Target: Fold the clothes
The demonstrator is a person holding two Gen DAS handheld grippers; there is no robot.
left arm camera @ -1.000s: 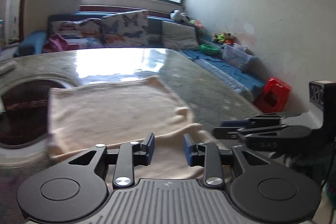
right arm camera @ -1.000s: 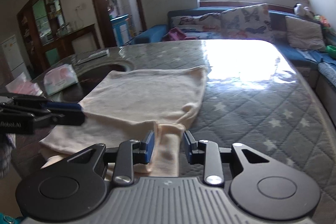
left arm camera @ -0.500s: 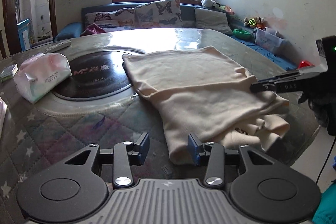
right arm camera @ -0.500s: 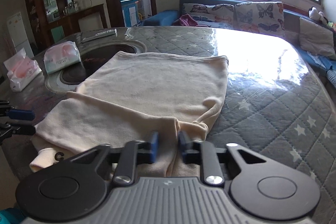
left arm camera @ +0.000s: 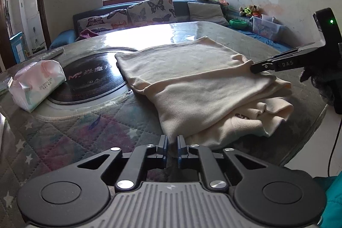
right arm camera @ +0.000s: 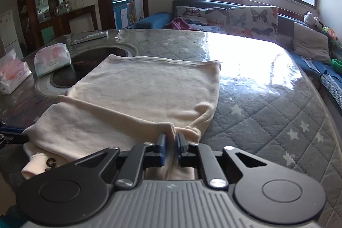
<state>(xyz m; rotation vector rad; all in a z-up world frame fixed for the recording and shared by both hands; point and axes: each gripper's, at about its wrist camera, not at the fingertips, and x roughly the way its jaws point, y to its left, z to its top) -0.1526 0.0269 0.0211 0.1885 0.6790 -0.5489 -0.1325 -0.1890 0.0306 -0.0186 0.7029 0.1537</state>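
Pinching one near corner of the cream garment [left arm camera: 198,87], my left gripper [left arm camera: 172,143] had its jaws nearly closed on the cloth. My right gripper [right arm camera: 170,142] likewise clamped a bunched fold [right arm camera: 168,127]. Ahead of both tools, the garment lay spread on the quilted table [right arm camera: 267,112].

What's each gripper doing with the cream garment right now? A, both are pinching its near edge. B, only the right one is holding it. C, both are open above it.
A: the left gripper and the right gripper each have fingers closed on the near edge of the cream garment.
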